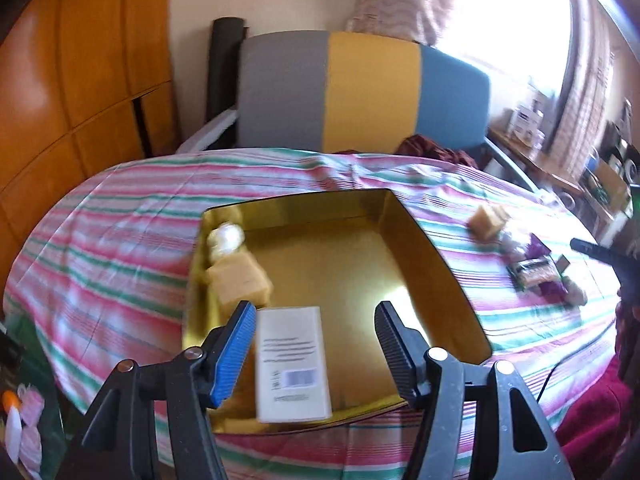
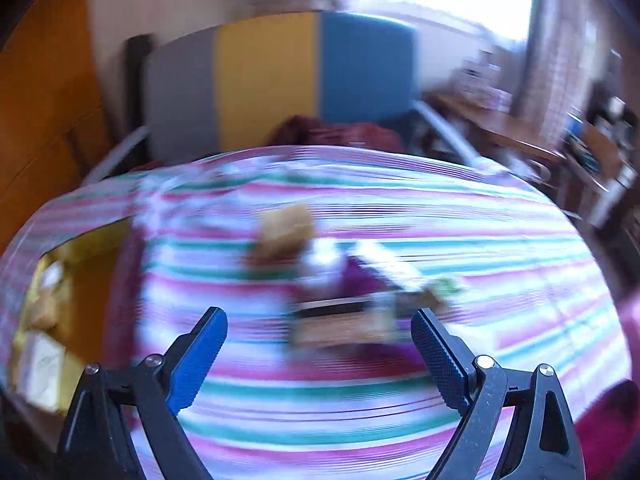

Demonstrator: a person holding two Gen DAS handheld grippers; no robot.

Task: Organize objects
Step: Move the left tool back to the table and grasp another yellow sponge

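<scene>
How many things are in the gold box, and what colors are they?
White: 2, the flat white box and the white wrapped bundle
Tan: 1, the tan block
Total: 3 inside the gold box
The rest still lie outside on the striped cloth, too blurred to count.

Tray (image 1: pixel 436 264) sits on the striped cloth (image 1: pixel 120 232), centre of the left wrist view. In the tray: flat box (image 1: pixel 292 364) at near edge, block (image 1: pixel 240 284) just behind it on the left, wrapped ball (image 1: pixel 225 237) in far left corner. Right of tray, on the cloth: second block (image 1: pixel 487 220), packet pile (image 1: pixel 534 272) nearer and further right. Chair back (image 1: pixel 360 92) behind the table.
</scene>
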